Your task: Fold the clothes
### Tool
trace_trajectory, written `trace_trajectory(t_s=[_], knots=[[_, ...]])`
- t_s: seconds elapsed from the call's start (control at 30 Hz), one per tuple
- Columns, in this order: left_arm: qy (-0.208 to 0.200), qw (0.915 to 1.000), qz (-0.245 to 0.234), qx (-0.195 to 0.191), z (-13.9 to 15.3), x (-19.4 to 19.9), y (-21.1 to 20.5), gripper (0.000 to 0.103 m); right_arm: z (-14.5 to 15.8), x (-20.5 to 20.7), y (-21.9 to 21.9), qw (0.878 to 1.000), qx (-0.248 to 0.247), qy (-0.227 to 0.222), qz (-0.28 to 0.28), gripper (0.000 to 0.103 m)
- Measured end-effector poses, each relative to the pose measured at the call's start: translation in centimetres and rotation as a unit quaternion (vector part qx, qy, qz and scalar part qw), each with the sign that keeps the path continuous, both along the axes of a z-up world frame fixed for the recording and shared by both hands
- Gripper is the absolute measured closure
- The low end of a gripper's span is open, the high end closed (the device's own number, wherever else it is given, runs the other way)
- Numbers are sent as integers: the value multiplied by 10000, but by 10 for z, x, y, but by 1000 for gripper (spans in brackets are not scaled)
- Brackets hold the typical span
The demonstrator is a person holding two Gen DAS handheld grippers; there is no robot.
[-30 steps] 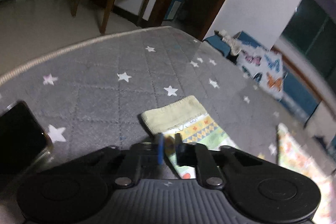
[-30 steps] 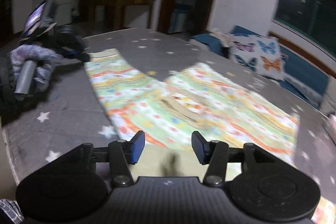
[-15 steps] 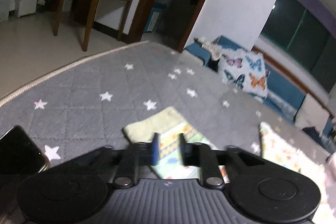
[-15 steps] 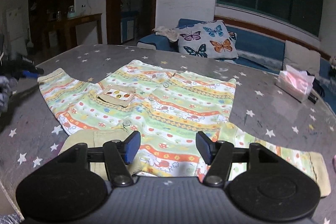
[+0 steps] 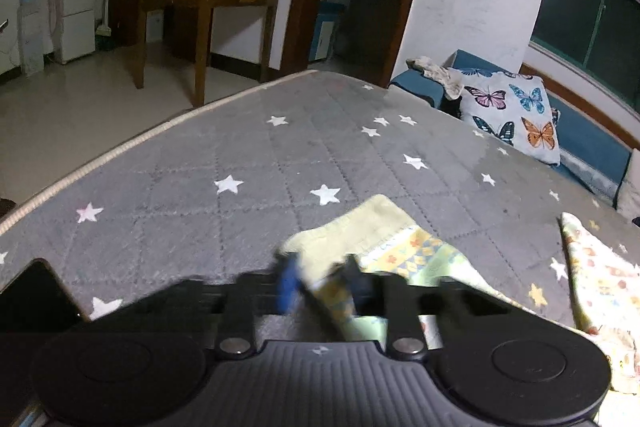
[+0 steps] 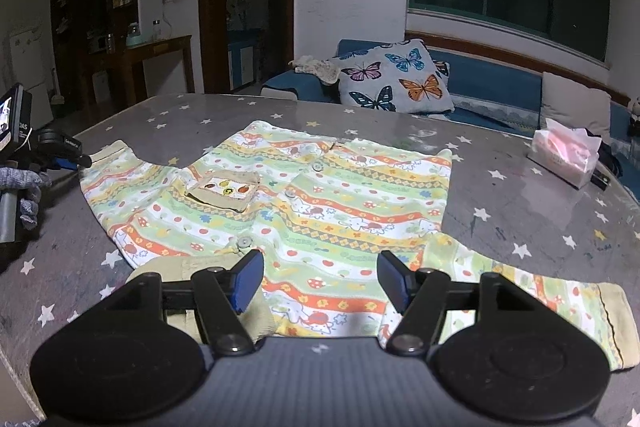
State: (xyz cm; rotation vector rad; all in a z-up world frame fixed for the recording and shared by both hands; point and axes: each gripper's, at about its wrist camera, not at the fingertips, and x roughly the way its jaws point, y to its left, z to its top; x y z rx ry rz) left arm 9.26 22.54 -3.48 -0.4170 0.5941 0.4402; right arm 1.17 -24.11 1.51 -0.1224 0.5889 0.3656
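A patterned child's shirt (image 6: 320, 203) is spread flat on a grey star-print mattress (image 6: 520, 195), with a hand-held gripper at each side.

The cuff of one sleeve (image 5: 360, 227) is pinched by the left gripper (image 5: 320, 287), whose jaws have just been closing on it. The right gripper (image 6: 320, 277) is held open above the shirt's near hem, its jaws having just widened, nothing gripped. A butterfly pillow (image 6: 396, 77) is seen beyond.

Striped children's shirt (image 6: 320, 203) flat on star-patterned grey bedcover (image 6: 520, 211), open right claw (image 6: 320, 281) above its hem.
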Motion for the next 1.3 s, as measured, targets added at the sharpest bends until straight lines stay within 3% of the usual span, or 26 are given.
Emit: trace_trajectory(t_s=[0.07,0.27,0.5,0.7,0.9,1.0,1.07,1.13,1.3], knots=[[-176,9995,-46,-269,3,-3,3,94,0,-1,-3,10000,20,-8,-43,39],[-861,9939,-560,-406,46,-14,-26,95,2,-1,-17,9995,159,-38,-273,39],[-1386,9699,-1928,-540,92,-16,-100,95,3,-3,-33,9982,303,-80,-502,39],[-1266,9428,-2990,-754,96,-7,-175,95,-1,-5,-45,9973,403,-60,-619,39],[-870,9229,-3641,-905,76,6,-238,94,-6,-9,-54,9963,498,-10,-701,39],[-555,9130,-3951,-844,60,9,-258,92,-8,-10,-58,9960,531,15,-725,39],[-372,9082,-4091,-798,50,6,-264,84,-9,-10,-60,9959,530,12,-729,39],[-300,9084,-4101,-755,45,0,-262,67,-9,-10,-64,9956,536,19,-768,39],[-336,9243,-3792,-293,43,-10,-230,63,-13,-3,-88,9907,590,104,-1225,39]])
